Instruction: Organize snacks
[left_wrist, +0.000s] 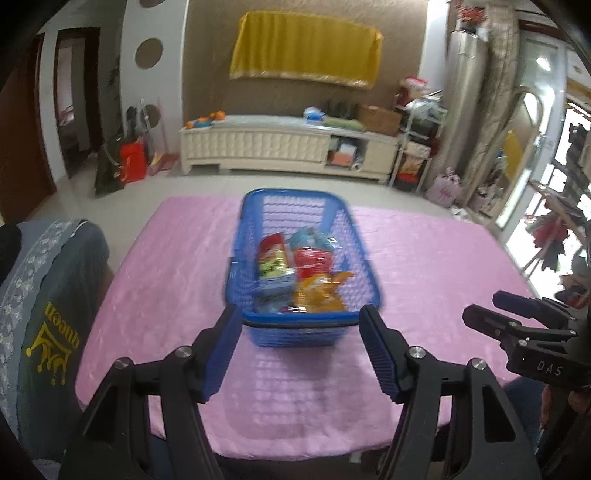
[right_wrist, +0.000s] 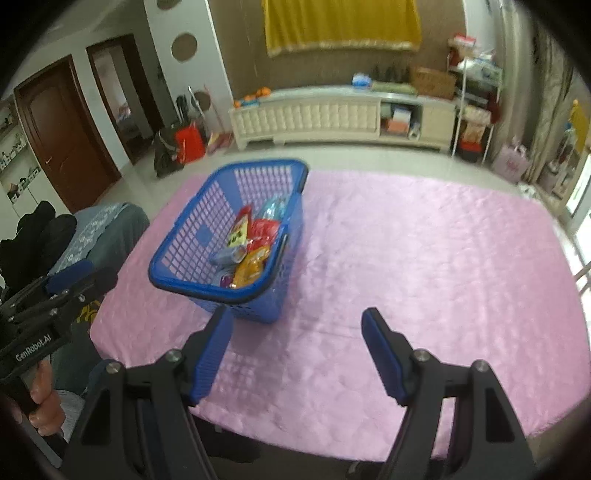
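Blue-padded, both your tongs stand released and empty: left tongs (left_wrist: 299, 347) just short of the basket's near rim, right tongs (right_wrist: 295, 354) near its right corner. Beyond, the blue basket (left_wrist: 364, 236) sits on the pink-covered desk (right_wrist: 424, 258), snack packets (left_wrist: 295, 273) piled loose inside. Judgement: packets are light, crinkly and slippery; pinch a sealed edge. The basket is stiff; take its rim.
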